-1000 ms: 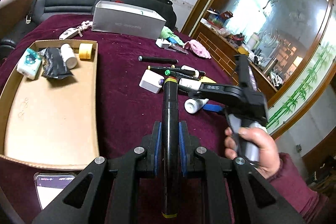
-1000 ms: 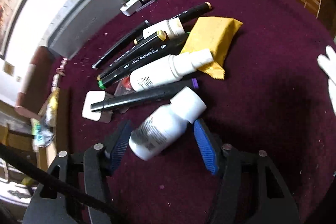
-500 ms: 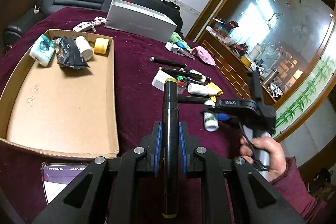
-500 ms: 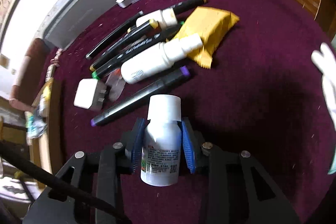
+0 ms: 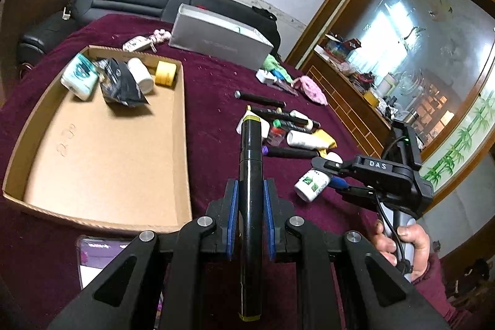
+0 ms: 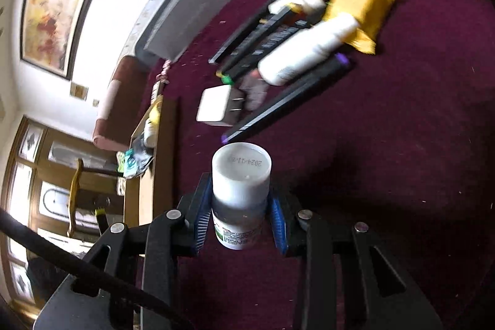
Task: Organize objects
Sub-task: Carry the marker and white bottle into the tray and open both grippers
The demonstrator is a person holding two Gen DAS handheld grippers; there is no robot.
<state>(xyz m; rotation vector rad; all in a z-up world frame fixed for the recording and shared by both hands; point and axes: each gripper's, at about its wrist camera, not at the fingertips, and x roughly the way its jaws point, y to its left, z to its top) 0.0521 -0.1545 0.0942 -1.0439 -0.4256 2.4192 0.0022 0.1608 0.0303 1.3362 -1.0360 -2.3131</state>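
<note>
My left hand-held gripper point(image 5: 250, 218) is clenched on a black marker point(image 5: 251, 175), the blue pads pressed to both sides of its barrel. The marker lies along the fingers, its yellow-tipped cap pointing away from me and its other yellow end back under the camera. I see it lifted above the maroon desk point(image 5: 210, 119), just to the right of the cardboard tray point(image 5: 182, 144).

My right hand-held gripper point(image 6: 239, 220) is closed about halfway, grasping a small white pill bottle point(image 6: 239, 194) by its body below the cap. The cap faces forward and shows a printed date. From the left wrist view I see the same bottle point(image 5: 312, 181) tilted and held off the cloth, with the right hand point(image 5: 402, 246) on the grip.

Ahead of the bottle lies a pile on the desk: a purple-tipped black marker point(image 6: 287, 101), a white spray bottle point(image 6: 306, 48) resting across a yellow packet point(image 6: 368, 2), more black markers point(image 6: 263, 33) and a white charger plug point(image 6: 215, 105). These are blurred in the right view.

In the tray's far corner sit a tissue pack point(image 5: 80, 76), a black pouch point(image 5: 120, 82), a white bottle point(image 5: 140, 75) and a yellow tape roll point(image 5: 165, 73), close together. A grey box point(image 5: 219, 39) stands beyond. A phone point(image 5: 99, 255) lies just past the tray's near edge.
</note>
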